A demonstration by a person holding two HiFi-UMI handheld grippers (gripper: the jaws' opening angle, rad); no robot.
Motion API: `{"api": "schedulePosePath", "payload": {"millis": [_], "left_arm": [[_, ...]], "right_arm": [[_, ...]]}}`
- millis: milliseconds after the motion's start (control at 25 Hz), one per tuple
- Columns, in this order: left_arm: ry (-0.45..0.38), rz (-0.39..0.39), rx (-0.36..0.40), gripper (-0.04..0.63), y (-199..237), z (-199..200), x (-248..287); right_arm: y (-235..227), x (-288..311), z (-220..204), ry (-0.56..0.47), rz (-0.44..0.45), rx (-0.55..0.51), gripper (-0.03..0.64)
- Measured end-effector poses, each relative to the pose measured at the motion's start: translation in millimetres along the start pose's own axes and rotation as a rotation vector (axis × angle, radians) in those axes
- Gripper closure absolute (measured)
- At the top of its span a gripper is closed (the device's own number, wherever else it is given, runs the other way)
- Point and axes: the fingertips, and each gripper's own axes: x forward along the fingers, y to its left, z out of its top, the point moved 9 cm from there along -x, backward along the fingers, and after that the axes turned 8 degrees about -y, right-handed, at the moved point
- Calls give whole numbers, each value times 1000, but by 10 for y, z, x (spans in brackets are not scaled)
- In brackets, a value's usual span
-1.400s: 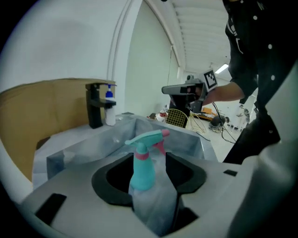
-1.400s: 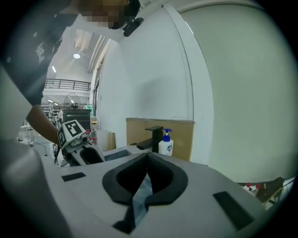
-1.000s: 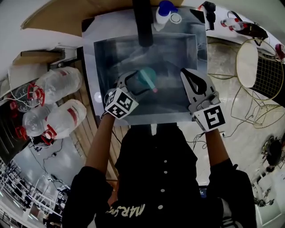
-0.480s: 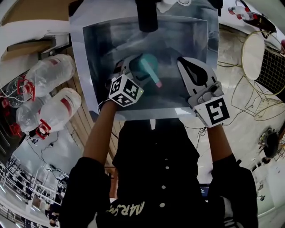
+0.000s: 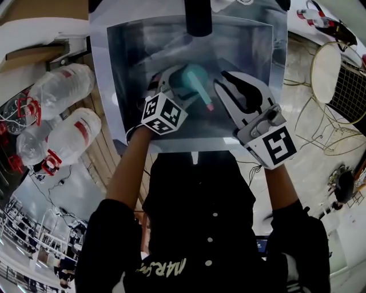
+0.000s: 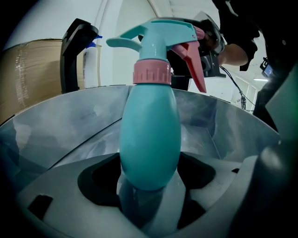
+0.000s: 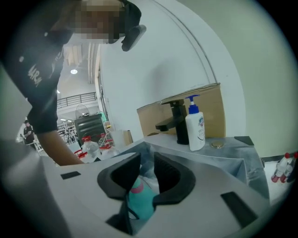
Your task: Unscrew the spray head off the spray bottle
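Note:
A teal spray bottle [image 6: 150, 139] with a pink collar [image 6: 152, 72] and a pink trigger [image 5: 206, 102] stands upright in the steel sink [image 5: 251, 51]. My left gripper [image 5: 176, 80] is shut on its lower body, and in the left gripper view the jaws [image 6: 150, 169] hug its belly. My right gripper [image 5: 221, 83] sits just right of the spray head, apart from it. Its jaws have just been opening to a narrow gap [image 7: 146, 160]. The bottle [image 7: 139, 195] shows through that gap, beyond the pads and not pressed by them.
A black faucet [image 5: 198, 17] rises at the sink's far rim, with a white soap dispenser [image 7: 194, 125] and a cardboard box [image 7: 212, 104] beside it. Large water bottles [image 5: 63, 91] lie on the floor at left. A wire chair [image 5: 337, 80] stands at right.
My right gripper has moved left, close to the spray head, and its jaws have parted slightly. My left gripper has sunk a little with the bottle still in its grip.

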Motion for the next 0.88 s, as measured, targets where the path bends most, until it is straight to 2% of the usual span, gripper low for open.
{"api": "schedulePosePath", "payload": {"millis": [120,200,280,440,600,760,880], "left_arm": [[1,4,-12,207,1,-6,-1],[-1,6,-16,207,3,-4,-5],[-4,7,-17,207,8,-3,-5],[-7,11,-19,207,8,-7,-5],[-9,22,-24,207,-4,-8,-6],[-12,29,-26,207,-31,-2,-4],[-16,30,-28,207,-37,-15,-14]], "right_arm": [[182,101,16,3,59,11,384],[312,150,-55,50,81,-37,339],[398,169,-202,161,83,-115,314],[458,242,-452,276,-13,-142,303],[444,306,-542,269,-119,-150,310],[398,319,-574,265,-128,-141,353],[391,322,-605,281,-102,-191,408]]}}
